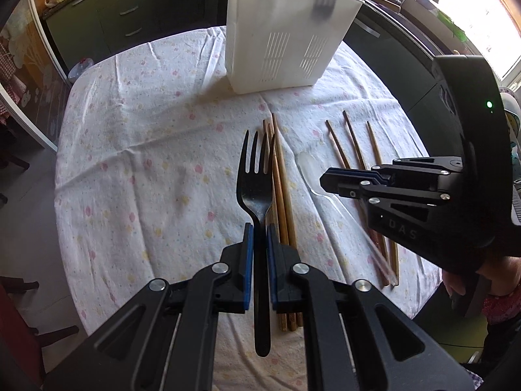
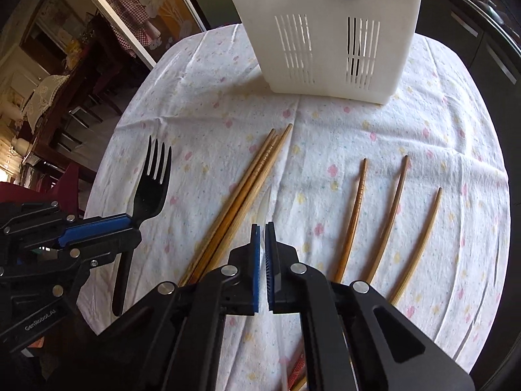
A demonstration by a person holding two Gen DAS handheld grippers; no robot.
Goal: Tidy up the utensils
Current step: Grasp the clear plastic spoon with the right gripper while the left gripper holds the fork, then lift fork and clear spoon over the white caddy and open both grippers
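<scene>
My left gripper (image 1: 259,228) is shut on a black plastic fork (image 1: 255,176), held by its neck above the table, tines forward. It also shows in the right wrist view (image 2: 156,182). My right gripper (image 2: 262,226) is shut on a clear plastic spoon (image 2: 264,207), seen edge-on; in the left wrist view the spoon (image 1: 307,164) sticks out past the right gripper (image 1: 322,181). A white slotted utensil holder (image 1: 283,32) stands at the far side of the table, with dark fork tines showing at its rim. Bamboo chopsticks lie in a bundle (image 1: 281,176) and spread apart (image 2: 390,218).
A round table with a floral white cloth (image 1: 136,150) carries everything. Dark green kitchen cabinets (image 1: 107,9) stand behind it. A bright window (image 1: 482,6) is at the right. Chairs and a dining area (image 2: 58,97) lie to the left.
</scene>
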